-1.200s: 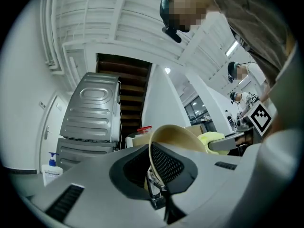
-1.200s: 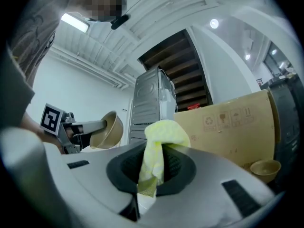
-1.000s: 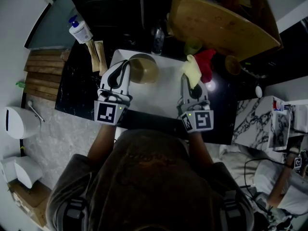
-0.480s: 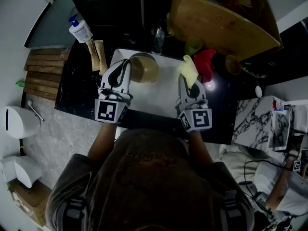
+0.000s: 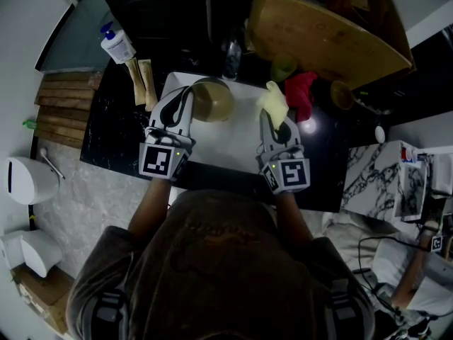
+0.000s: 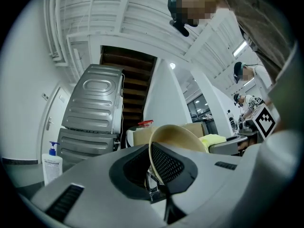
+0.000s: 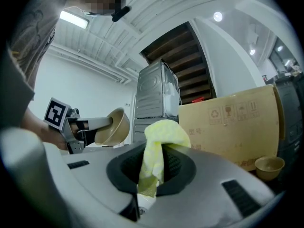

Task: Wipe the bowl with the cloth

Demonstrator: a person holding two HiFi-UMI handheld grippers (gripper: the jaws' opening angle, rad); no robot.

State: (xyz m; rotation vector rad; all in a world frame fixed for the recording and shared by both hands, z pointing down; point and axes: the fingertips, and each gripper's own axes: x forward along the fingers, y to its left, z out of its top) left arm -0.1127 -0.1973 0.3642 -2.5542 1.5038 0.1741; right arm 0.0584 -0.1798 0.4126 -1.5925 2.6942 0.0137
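Note:
A tan bowl (image 5: pixel 212 100) is held above a white board (image 5: pixel 233 137), tipped on its side with its rim clamped in my left gripper (image 5: pixel 185 99). The left gripper view shows the bowl (image 6: pixel 176 137) pinched edge-on between the jaws. My right gripper (image 5: pixel 272 115) is shut on a yellow cloth (image 5: pixel 274 103), bunched and sticking up past the jaws. The cloth (image 7: pixel 159 151) fills the jaw gap in the right gripper view, where the bowl (image 7: pixel 113 127) and left gripper show at the left. Bowl and cloth are apart, with bare board between them.
A black counter (image 5: pixel 117 129) carries a pump bottle (image 5: pixel 117 47) and two wooden sticks (image 5: pixel 141 81) at the left. A cardboard box (image 5: pixel 318 30), a red cloth (image 5: pixel 303 94) and a small tan bowl (image 5: pixel 342 95) sit behind and right of the board.
My right gripper has moved a little left and forward with the yellow cloth, closer to the bowl. The left gripper and bowl have stayed where they were.

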